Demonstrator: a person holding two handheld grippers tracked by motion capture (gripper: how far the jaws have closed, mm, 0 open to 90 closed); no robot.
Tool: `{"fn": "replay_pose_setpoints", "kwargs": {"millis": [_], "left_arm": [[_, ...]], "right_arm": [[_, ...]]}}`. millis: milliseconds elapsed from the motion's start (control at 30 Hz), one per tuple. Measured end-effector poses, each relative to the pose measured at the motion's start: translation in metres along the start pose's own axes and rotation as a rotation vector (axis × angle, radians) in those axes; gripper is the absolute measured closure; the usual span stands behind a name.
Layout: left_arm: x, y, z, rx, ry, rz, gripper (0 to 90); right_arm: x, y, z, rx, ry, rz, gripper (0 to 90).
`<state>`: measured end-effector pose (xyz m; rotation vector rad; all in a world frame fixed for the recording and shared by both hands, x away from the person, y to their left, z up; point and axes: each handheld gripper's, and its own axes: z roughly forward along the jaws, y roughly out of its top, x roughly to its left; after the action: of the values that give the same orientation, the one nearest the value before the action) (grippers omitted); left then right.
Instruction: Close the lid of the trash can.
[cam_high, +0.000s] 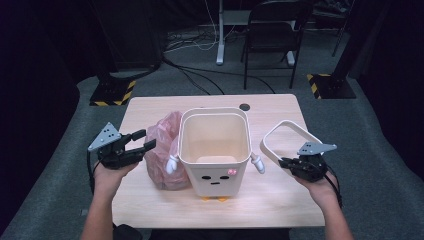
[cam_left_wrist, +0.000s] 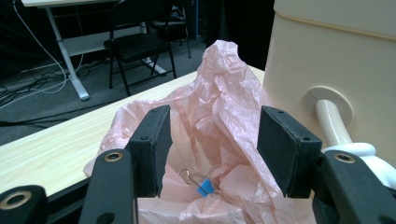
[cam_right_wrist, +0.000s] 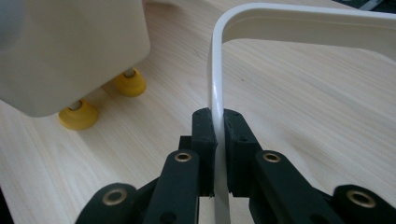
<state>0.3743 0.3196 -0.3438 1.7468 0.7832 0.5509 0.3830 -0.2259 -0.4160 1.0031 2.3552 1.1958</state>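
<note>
The white ring frame (cam_right_wrist: 299, 23), judged light, stiff and slick, was pinched by its thin rim in the right gripper (cam_right_wrist: 218, 154), right of the cream bin (cam_high: 215, 150). The bin was seen empty. The left gripper (cam_left_wrist: 212, 149) was held with jaws apart before the soft pink bag (cam_left_wrist: 224, 107), wherein a blue clip (cam_left_wrist: 204, 187) lay.

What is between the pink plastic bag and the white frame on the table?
The cream bin stands between the pink plastic bag and the white frame, seen in the high view.
</note>
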Motion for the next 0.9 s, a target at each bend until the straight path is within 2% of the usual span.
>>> {"fn": "replay_pose_setpoints", "kwargs": {"millis": [267, 600, 900], "left_arm": [[-0.002, 0.001, 0.000, 0.003, -0.005, 0.007, 44.5], [-0.003, 0.001, 0.000, 0.012, -0.007, 0.013, 44.5], [-0.003, 0.001, 0.000, 0.016, -0.010, 0.014, 44.5]], "right_arm": [[0.007, 0.013, -0.011, -0.017, 0.017, -0.017, 83.8], [0.017, 0.037, -0.029, -0.029, 0.026, -0.055, 83.9], [0.020, 0.051, -0.043, -0.053, 0.040, -0.073, 83.8]]}}
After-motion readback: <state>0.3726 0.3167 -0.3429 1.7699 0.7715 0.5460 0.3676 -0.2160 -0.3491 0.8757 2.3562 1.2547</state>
